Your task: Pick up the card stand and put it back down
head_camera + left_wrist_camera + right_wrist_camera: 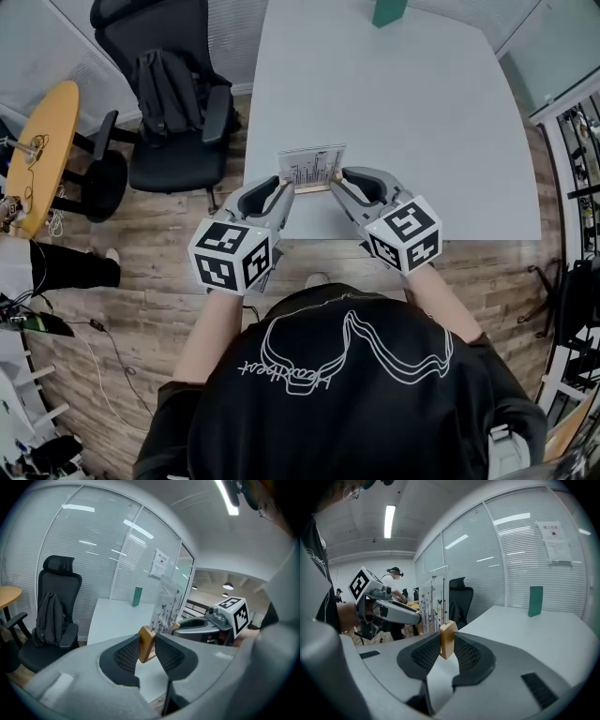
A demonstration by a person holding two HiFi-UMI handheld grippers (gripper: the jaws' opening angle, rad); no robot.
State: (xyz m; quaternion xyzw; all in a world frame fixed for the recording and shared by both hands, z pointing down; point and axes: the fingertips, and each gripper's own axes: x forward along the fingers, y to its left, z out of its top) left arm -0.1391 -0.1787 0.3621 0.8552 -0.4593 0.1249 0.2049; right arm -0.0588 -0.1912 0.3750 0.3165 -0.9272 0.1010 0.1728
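Note:
The card stand (312, 170) is a clear upright card with butterfly print set in a wooden base, near the front edge of the pale table (422, 122). My left gripper (284, 191) grips the base's left end and my right gripper (336, 185) its right end. In the left gripper view the wooden end (147, 645) sits pinched between the black ribbed pads (125, 654). The right gripper view shows the other wooden end (447, 638) clamped between its pads (465, 652). I cannot tell whether the base rests on the table or hangs just above it.
A green upright object (389, 11) stands at the table's far edge. A black office chair (173, 103) with a backpack is left of the table, and a round wooden table (42, 150) beyond it. The floor is wood. People stand in the background behind the glass partition.

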